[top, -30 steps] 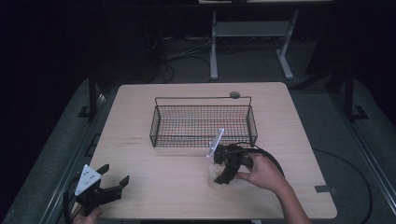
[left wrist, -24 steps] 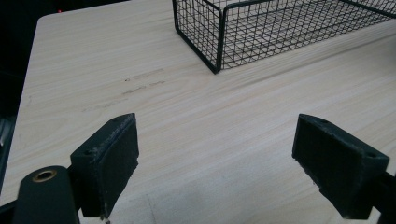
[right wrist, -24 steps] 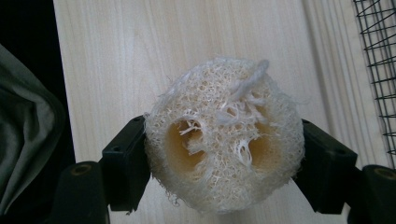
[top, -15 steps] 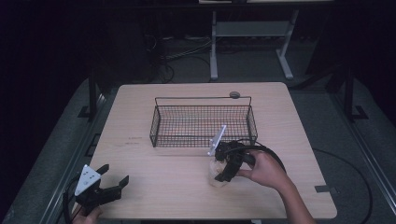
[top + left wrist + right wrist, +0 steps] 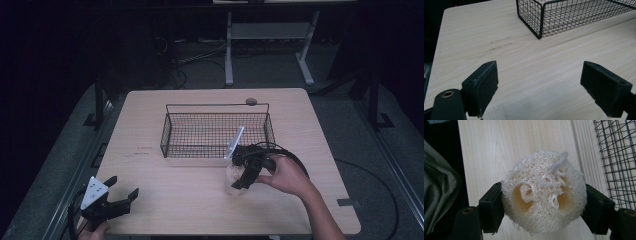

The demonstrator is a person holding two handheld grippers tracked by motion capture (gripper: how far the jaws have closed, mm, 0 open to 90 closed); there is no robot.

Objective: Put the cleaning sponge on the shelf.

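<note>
Beside the wire basket [image 5: 216, 135], the right gripper [image 5: 544, 207] clamps a loofah [image 5: 543, 203], likely light, springy, best squeezed across its sides; the left gripper [image 5: 546, 87] gapes empty.

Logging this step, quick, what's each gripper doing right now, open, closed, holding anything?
Left gripper: open, fingers wide apart, holding nothing.
Right gripper: closed on the loofah sponge.

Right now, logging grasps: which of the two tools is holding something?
The right tool, near the wire basket, clamps a loofah sponge. The left tool gapes open above bare table.
</note>
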